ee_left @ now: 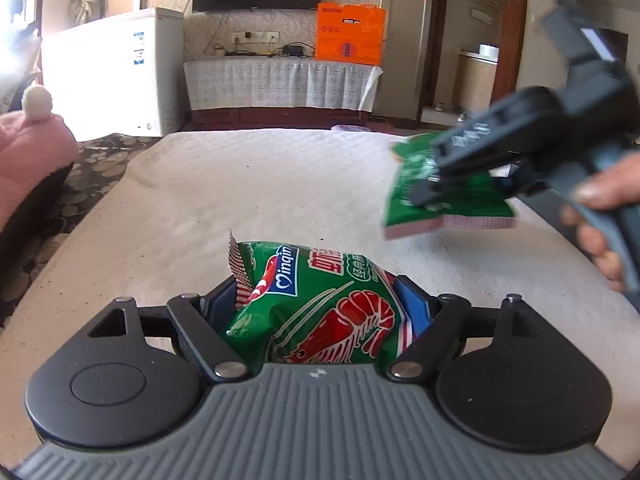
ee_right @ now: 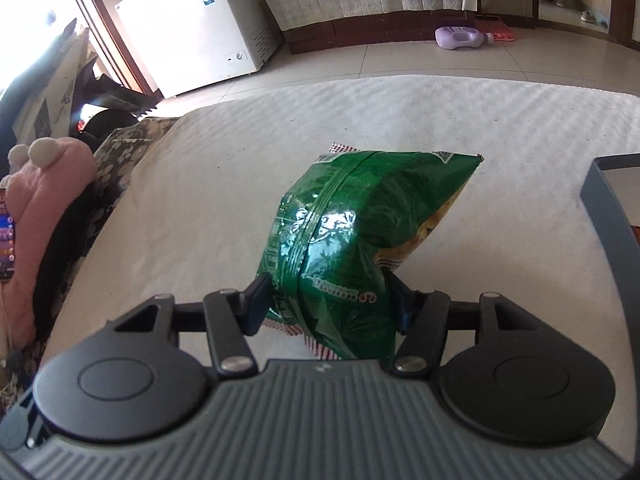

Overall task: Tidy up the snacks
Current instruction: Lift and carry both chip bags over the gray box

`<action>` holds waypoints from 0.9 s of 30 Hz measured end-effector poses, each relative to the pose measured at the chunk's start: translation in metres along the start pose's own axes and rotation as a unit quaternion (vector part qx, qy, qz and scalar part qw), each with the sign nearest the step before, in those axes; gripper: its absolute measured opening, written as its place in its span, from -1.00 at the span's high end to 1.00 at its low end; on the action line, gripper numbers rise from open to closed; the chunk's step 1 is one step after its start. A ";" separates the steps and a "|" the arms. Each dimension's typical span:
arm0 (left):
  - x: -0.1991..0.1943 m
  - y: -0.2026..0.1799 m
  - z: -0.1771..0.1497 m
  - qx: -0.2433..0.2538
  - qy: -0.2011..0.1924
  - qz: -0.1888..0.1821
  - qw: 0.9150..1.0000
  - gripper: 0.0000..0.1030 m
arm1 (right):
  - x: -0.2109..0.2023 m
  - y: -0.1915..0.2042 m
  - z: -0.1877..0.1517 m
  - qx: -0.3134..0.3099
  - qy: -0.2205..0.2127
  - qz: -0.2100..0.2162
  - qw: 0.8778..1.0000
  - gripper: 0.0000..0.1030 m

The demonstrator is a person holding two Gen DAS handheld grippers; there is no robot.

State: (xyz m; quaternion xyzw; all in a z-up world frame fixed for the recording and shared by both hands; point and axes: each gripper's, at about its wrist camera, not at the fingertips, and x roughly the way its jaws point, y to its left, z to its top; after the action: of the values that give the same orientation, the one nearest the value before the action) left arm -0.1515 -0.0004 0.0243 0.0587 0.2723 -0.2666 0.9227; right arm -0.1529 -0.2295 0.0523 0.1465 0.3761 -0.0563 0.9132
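Left wrist view — left gripper (ee_left: 320,300) clamps the prawn snack bag (ee_left: 320,304). Right gripper (ee_right: 328,300) squeezes a green snack bag (ee_right: 352,240) — above the white bench (ee_right: 200,200).

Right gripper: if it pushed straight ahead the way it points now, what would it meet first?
Likely the white tabletop. The right gripper angles down with the green snack bag between its jaws, and that bag's far end would touch first.

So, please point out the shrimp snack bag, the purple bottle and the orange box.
shrimp snack bag (ee_left: 340,316), left wrist view, printed shrimp.
purple bottle (ee_right: 460,37), right wrist view, its body.
orange box (ee_left: 351,34), left wrist view, front face.
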 end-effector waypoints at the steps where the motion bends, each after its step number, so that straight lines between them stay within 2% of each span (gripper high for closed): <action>1: -0.003 -0.004 0.000 0.005 -0.001 0.008 1.000 -0.61 | -0.009 -0.005 -0.005 -0.005 -0.004 0.003 1.000 -0.19; 7: -0.015 -0.023 0.000 0.006 -0.010 0.046 0.999 -0.57 | -0.074 -0.025 -0.047 -0.043 -0.043 0.020 0.998 -0.19; 12: -0.026 -0.045 0.005 0.005 -0.026 0.068 0.997 -0.54 | -0.116 -0.036 -0.076 -0.066 -0.100 0.029 0.992 -0.19; 21: -0.027 -0.105 0.031 0.020 -0.050 0.085 0.995 -0.54 | -0.153 -0.076 -0.093 -0.073 -0.149 0.037 0.985 -0.19; 27: -0.018 -0.146 0.049 0.041 -0.072 0.071 0.994 -0.54 | -0.167 -0.103 -0.101 -0.070 -0.156 0.025 0.985 -0.19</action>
State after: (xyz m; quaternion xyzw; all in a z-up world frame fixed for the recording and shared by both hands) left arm -0.2179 -0.1288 0.0808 0.0959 0.1891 -0.2146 0.9534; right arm -0.3612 -0.2970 0.0791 0.0806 0.2286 -0.0288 0.9698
